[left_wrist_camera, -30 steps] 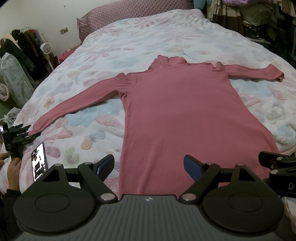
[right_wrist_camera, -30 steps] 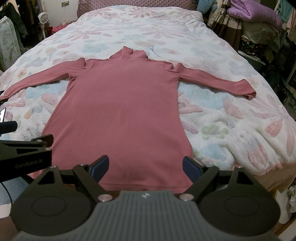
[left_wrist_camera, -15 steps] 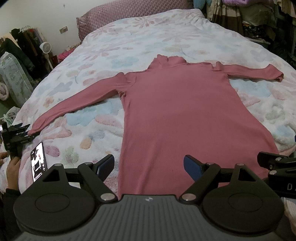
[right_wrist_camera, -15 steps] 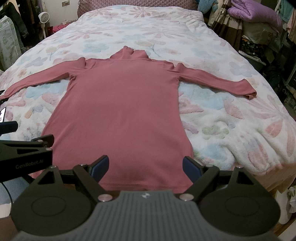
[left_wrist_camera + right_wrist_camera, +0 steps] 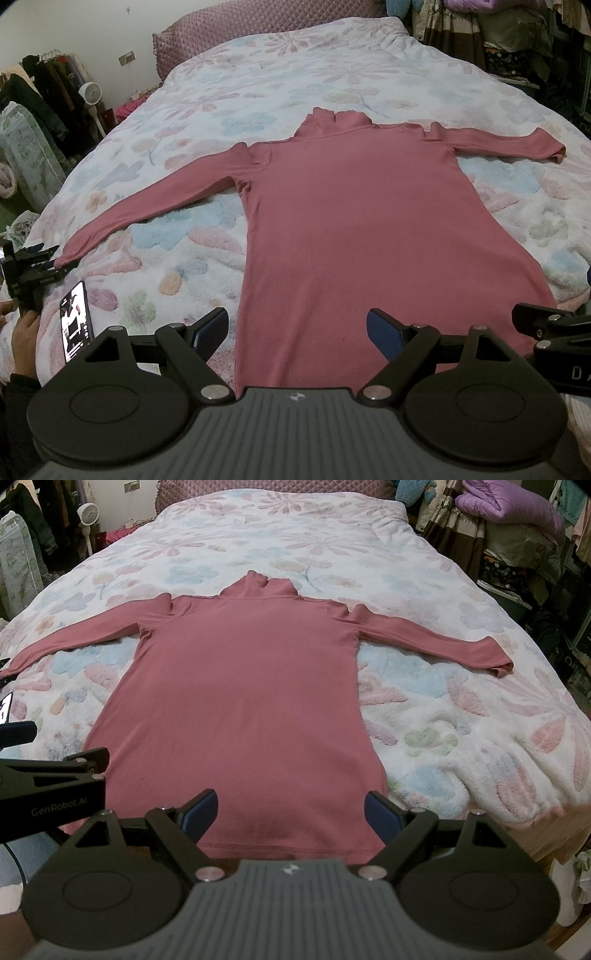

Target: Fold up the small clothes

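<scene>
Right wrist view shows our floral fleece bedspread (image 5: 461, 709) carrying a dusty-pink ribbed turtleneck top (image 5: 240, 686) laid flat, sleeves spread left and right, its long axis running from near hem to far collar. Our right gripper (image 5: 290, 814) and left gripper (image 5: 297, 326) both hover wide open and empty over the hem (right nearer the right corner, we judge).

1. A wide bed (image 5: 461, 738) with a white floral blanket fills the room.
2. A pink quilted headboard (image 5: 258, 33) stands at the pale wall (image 5: 74, 26).
3. Hanging clothes (image 5: 44, 96) and a small fan (image 5: 89, 92) stand at the left.
</scene>
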